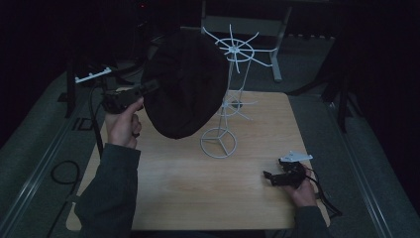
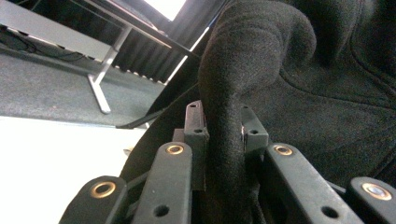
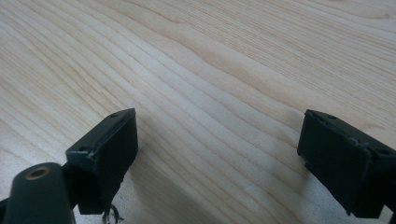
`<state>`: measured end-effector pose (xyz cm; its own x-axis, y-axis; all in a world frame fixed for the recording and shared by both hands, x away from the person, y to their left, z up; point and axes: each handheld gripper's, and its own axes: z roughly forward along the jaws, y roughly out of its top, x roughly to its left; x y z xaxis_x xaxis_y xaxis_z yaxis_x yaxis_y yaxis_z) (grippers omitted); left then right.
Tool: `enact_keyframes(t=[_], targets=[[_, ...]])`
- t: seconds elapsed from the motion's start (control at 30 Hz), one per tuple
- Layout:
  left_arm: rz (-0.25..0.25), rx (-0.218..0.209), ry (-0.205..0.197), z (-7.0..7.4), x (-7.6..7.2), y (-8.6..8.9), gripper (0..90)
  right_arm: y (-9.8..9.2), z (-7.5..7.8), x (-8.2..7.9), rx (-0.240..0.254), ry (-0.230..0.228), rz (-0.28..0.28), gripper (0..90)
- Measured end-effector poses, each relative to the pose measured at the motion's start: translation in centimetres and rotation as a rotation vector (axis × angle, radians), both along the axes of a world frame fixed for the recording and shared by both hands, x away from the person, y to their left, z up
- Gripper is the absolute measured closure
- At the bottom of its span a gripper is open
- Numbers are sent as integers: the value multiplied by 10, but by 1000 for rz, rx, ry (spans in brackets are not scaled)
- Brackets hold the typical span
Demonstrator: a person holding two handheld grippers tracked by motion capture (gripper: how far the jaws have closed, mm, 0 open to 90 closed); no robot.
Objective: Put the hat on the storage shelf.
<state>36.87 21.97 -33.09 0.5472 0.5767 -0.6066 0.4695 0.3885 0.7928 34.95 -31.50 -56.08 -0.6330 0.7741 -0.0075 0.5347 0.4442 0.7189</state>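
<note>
A black fabric hat (image 1: pixel 185 84) hangs in the air over the far left of the wooden table (image 1: pixel 198 198), beside a white wire stand (image 1: pixel 230 94) with spoked rings at its top and a round base. My left gripper (image 1: pixel 150 88) is shut on the hat's left edge. In the left gripper view a fold of the black hat (image 2: pixel 289 70) is pinched between the left gripper (image 2: pixel 224 121) pads. My right gripper (image 1: pixel 270 177) rests low at the table's near right. In the right gripper view the right gripper (image 3: pixel 219 154) stands open over bare wood, with nothing between its jaws.
The stand's round base (image 1: pixel 218 143) sits at the middle of the table. Dark floor with a cable (image 1: pixel 64 171) lies to the left. A metal table leg (image 1: pixel 276 59) stands beyond the far edge. The surroundings are dim.
</note>
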Motion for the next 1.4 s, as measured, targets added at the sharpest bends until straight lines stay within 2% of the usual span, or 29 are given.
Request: enact_keyframes(t=[0.17,0.37,0.57,0.73,0.97,1.33,1.4], targets=[[0,9,2,2,3,-10,792,0,0,0,0,1,-1,120],[50,73,20,-4,8,-20,791,0,0,0,0,0,0,120],[64,102,44,-14,13,-25,790,0,0,0,0,0,1,120],[62,142,56,-17,13,-28,790,0,0,0,-1,0,1,120],[66,153,85,-20,17,-29,769,0,0,0,0,1,1,120],[61,169,98,-21,20,-31,698,0,0,0,1,-1,-2,120],[62,159,103,-22,21,-31,683,0,0,0,1,-1,0,120]])
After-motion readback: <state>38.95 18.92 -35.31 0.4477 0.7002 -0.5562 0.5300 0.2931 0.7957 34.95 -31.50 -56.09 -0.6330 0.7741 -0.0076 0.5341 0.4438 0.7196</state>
